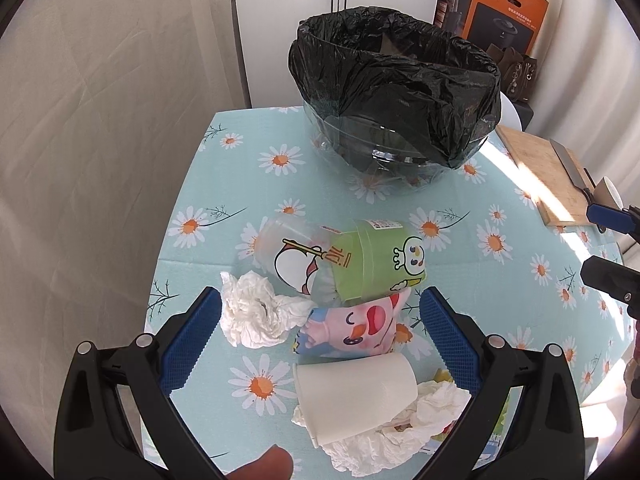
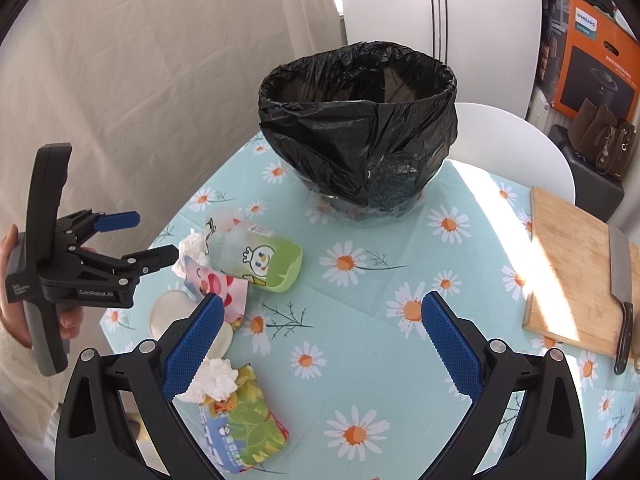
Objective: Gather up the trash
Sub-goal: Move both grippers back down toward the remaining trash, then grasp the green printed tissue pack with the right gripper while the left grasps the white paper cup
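The left gripper (image 1: 320, 336) fingers are spread wide and empty, with a crumpled tissue (image 1: 256, 314), pink wrapper (image 1: 352, 330) and white paper cup (image 1: 354, 394) lying between them on the table (image 1: 480, 280). The right gripper (image 2: 320, 336) fingers also gape empty over bare cloth; the black-lined bin (image 2: 356, 128) stands ahead of both.

This looks like a room in a home, probably a dining corner. A table with a light blue daisy tablecloth (image 2: 360, 320) carries a wooden cutting board (image 2: 576, 264) with a cleaver (image 2: 622, 276) on it, and a white chair (image 2: 512, 136) stands behind. Pale curtains (image 2: 160, 80), a Philips appliance box (image 2: 596, 68) and a brown handbag (image 2: 604, 136) fill the background.
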Available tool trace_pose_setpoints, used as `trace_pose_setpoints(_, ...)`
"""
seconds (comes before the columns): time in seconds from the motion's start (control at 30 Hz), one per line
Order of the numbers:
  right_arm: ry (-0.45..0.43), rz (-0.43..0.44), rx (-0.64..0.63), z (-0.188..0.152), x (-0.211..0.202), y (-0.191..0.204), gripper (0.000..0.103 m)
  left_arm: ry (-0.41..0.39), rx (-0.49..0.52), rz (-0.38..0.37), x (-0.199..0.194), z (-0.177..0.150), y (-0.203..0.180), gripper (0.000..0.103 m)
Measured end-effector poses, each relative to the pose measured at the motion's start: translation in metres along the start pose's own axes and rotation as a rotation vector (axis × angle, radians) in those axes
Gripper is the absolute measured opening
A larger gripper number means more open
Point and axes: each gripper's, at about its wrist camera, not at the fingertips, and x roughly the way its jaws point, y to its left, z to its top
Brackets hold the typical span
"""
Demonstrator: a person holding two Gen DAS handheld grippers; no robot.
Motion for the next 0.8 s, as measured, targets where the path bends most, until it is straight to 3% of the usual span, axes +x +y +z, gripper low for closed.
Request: trace_pose_setpoints(0.8,0.235,0.123,-0.008,-0.093,0.045,0.025,0.095,0.199,0.062,-0.026,0.046,-0.055,-0.029,0.097)
